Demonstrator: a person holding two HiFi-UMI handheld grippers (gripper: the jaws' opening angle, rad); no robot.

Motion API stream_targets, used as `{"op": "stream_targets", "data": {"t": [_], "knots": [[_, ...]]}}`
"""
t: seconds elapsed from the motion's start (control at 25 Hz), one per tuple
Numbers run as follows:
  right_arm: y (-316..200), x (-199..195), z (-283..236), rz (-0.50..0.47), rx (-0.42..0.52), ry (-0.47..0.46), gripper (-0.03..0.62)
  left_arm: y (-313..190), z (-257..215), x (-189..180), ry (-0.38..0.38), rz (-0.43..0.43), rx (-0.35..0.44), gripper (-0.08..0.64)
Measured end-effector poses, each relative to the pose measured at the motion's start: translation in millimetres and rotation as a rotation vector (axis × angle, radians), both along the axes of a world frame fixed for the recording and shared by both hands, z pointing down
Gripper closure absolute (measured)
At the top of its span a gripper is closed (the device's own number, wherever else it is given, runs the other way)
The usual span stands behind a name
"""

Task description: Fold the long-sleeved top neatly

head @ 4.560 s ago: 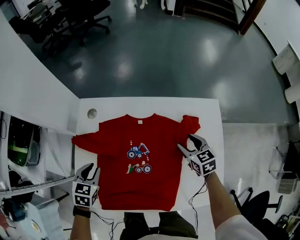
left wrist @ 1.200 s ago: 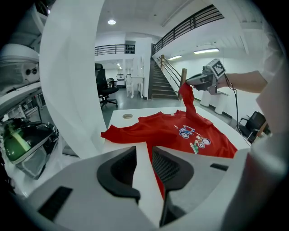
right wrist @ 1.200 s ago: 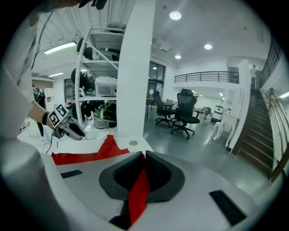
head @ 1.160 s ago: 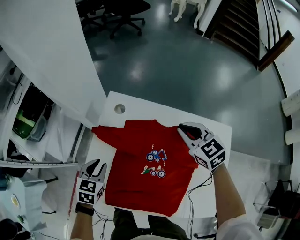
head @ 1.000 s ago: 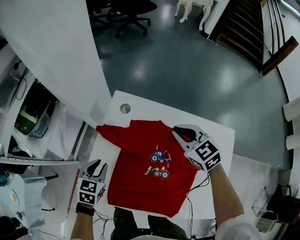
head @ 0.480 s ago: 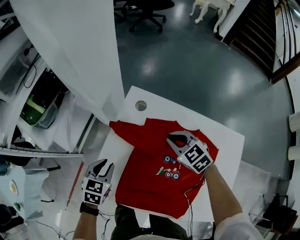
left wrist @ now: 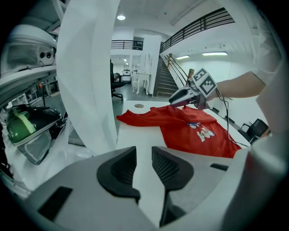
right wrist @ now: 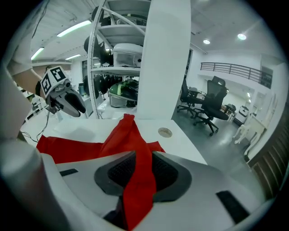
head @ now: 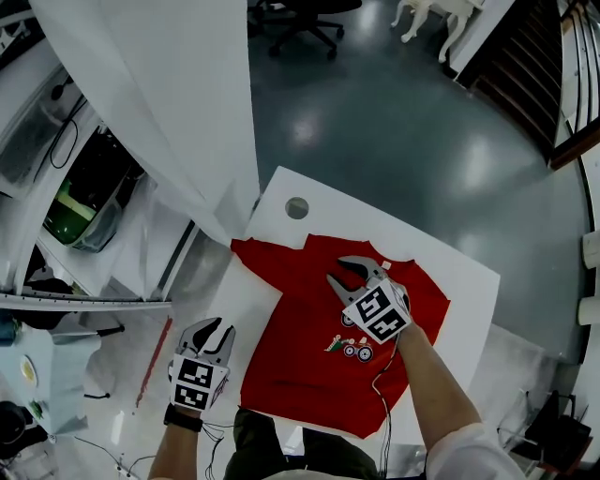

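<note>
The red long-sleeved top (head: 309, 375) lies flat on the white table (head: 464, 272), its tractor print (head: 354, 349) facing up. My right gripper (head: 337, 270) hovers low over the chest near the collar. Its jaws are opening, and the red sleeve (right wrist: 131, 135) still lies loosely between them in the right gripper view. My left gripper (head: 211, 328) is at the table's near left edge, beside the top's hem. It is open, with only bare table showing between its fingers (left wrist: 124, 169). The other sleeve (left wrist: 135, 118) stretches out to the left.
A round hole (head: 297, 207) marks the table's far corner. A tall white panel (head: 169, 112) stands at the left, with shelves and green gear behind it. Office chairs (head: 300, 14) stand on the grey floor beyond. A cable (head: 384, 412) trails from my right gripper.
My right gripper carried the sleeve from the top's right side across to the chest and down, and its jaws have spread apart. The left gripper stayed at the table's edge.
</note>
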State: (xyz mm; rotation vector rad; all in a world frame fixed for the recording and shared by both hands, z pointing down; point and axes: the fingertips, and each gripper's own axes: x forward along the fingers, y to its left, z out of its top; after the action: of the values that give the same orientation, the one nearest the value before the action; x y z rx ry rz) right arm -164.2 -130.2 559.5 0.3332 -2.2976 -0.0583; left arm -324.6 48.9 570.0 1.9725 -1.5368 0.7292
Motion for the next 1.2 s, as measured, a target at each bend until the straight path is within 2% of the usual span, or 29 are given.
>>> {"op": "stream_targets", "data": {"t": [0.28,0.6,0.88,1.2], "knots": [[-7.4,-2.1,8.5,0.041,0.003,-0.001,0.469,-23.8,2.3,1.1,0.033,-0.001,0.009,0.448],[-10.5,8.1,10.0,0.082,-0.019,-0.043,0.472,-88.6,-3.8,-0.1,0.108,-0.050,0.027,0.446],[-12.6,15.3,3.7,0.093,-0.014,-0.076,0.472,-137.7,4.9,-22.4,0.062,-0.135,0.011,0.422],[-14.0,23.9,9.7,0.100,-0.016,-0.081,0.472,-161.3,20.6,-33.3,0.002,-0.126,-0.018,0.417]]}}
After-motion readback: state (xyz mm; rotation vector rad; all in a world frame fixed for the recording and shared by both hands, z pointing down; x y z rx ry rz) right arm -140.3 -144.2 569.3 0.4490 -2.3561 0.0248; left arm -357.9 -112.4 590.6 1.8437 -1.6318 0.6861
